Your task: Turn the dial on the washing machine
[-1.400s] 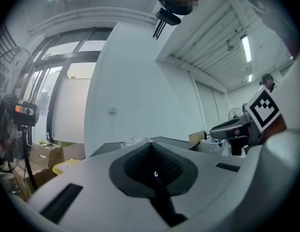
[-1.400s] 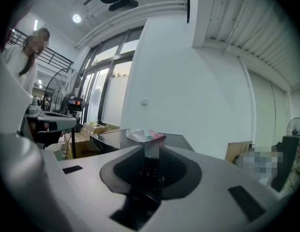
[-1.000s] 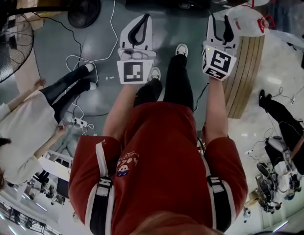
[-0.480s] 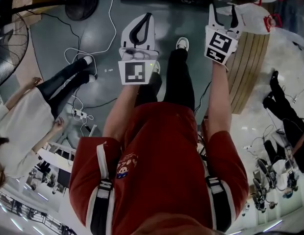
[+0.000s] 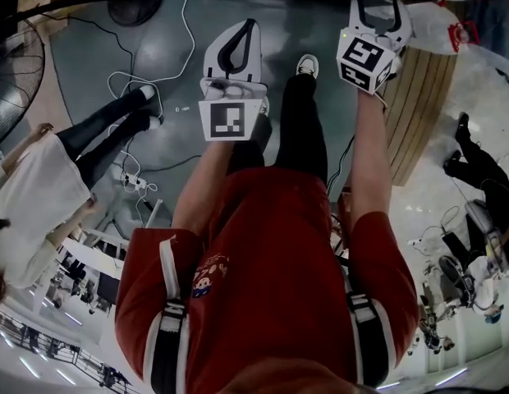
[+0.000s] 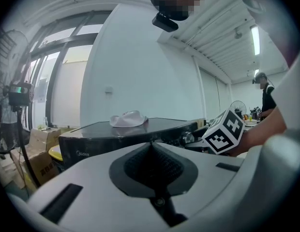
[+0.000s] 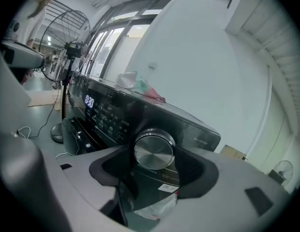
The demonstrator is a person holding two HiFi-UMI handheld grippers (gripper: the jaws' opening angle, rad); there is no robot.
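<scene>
Right gripper view tells you most of it: the right gripper point(image 7: 155, 172) has its jaws spread wide, they've just been opening, and the shiny silver dial point(image 7: 154, 150) sits right in the gap between them. As far as I can see, neither pad presses on it, so nothing's gripped. The dial is on the dark front panel of the washing machine point(image 7: 109, 117), off to the right of the lit blue display point(image 7: 89, 101) and the rows of buttons. There's a crumpled pale bundle point(image 7: 139, 86) lying on the machine's top, and a standing fan point(image 7: 67, 30) further off on the left.

Left gripper point(image 6: 151, 146) is the boring one, with its jaws closed tip to tip and nothing between them. It's pointing roughly level at the same machine from further left, and the right gripper's marker cube point(image 6: 225, 132) is visible by the panel.

From the head view, both grippers are held out in front of the person's red shirt point(image 5: 263, 286), with the left one nearer the body, over a grey floor with loose cables point(image 5: 139, 89).
</scene>
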